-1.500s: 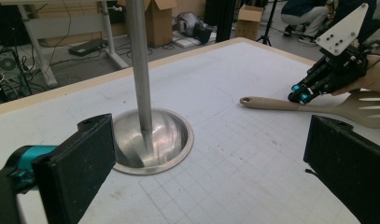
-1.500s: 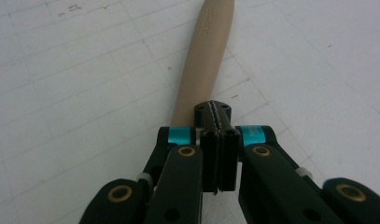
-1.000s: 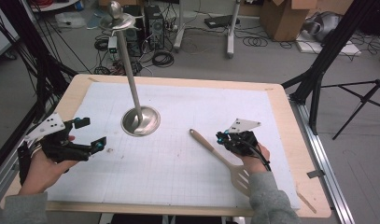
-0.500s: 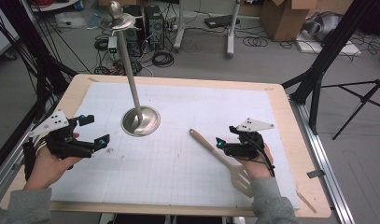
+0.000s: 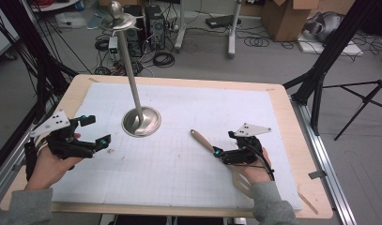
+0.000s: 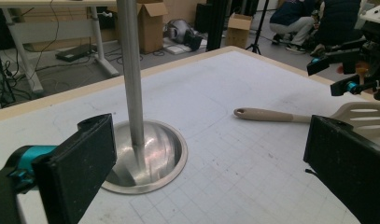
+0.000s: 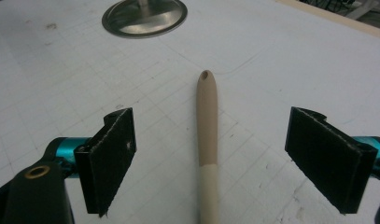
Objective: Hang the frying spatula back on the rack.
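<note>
The spatula point(image 7: 207, 135) is being left flat on the mat, right of the metal stand point(image 5: 141, 121), between the right gripper point(image 7: 211, 158)'s jaws, which have just been opening wide, seemingly to release it.

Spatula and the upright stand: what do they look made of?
Spatula: matte beige, no grain showing, so likely plastic or silicone; painted wood is possible. Stand: polished metal, probably steel, since its domed base and pole mirror the surroundings.
</note>
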### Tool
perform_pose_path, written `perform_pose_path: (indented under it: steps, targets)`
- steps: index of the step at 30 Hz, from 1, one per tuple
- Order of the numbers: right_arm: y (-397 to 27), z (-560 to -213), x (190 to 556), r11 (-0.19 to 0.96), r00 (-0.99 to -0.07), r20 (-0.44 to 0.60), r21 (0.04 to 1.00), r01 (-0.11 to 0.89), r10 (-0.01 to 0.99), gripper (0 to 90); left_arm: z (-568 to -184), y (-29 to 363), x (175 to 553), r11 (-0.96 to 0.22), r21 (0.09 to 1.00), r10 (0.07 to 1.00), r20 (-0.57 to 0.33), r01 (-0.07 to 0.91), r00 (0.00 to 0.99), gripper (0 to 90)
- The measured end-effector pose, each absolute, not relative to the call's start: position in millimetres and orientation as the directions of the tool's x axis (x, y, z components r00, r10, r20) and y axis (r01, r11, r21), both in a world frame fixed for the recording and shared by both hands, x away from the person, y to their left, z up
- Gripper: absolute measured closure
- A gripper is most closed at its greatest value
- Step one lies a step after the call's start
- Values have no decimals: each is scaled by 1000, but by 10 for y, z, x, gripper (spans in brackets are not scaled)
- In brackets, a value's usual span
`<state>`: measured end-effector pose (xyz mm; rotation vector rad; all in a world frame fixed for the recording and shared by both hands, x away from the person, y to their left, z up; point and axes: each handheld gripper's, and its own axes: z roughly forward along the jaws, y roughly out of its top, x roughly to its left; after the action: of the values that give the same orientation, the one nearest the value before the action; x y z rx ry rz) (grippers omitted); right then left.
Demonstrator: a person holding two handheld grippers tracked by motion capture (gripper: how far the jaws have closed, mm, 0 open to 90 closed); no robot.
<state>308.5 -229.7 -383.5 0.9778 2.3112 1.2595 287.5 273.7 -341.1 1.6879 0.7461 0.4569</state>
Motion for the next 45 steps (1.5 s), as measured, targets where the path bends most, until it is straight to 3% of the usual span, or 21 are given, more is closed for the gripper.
perform_pose_path:
  steps: [12,32,45]
  targets:
    - [-2230,-3943,3111,502,-725,-24,738,452,688,154,-3415,2722,2880,-127,964,688,-85,235,721,29]
    - [-2200,-4093,3079,591,-711,-50,597,542,702,169,-3423,2659,2926,-131,962,678,-89,239,729,29]
    - [-2218,-4140,3063,622,-707,-71,542,565,704,289,-3430,2613,2961,-141,961,672,-85,239,736,29]
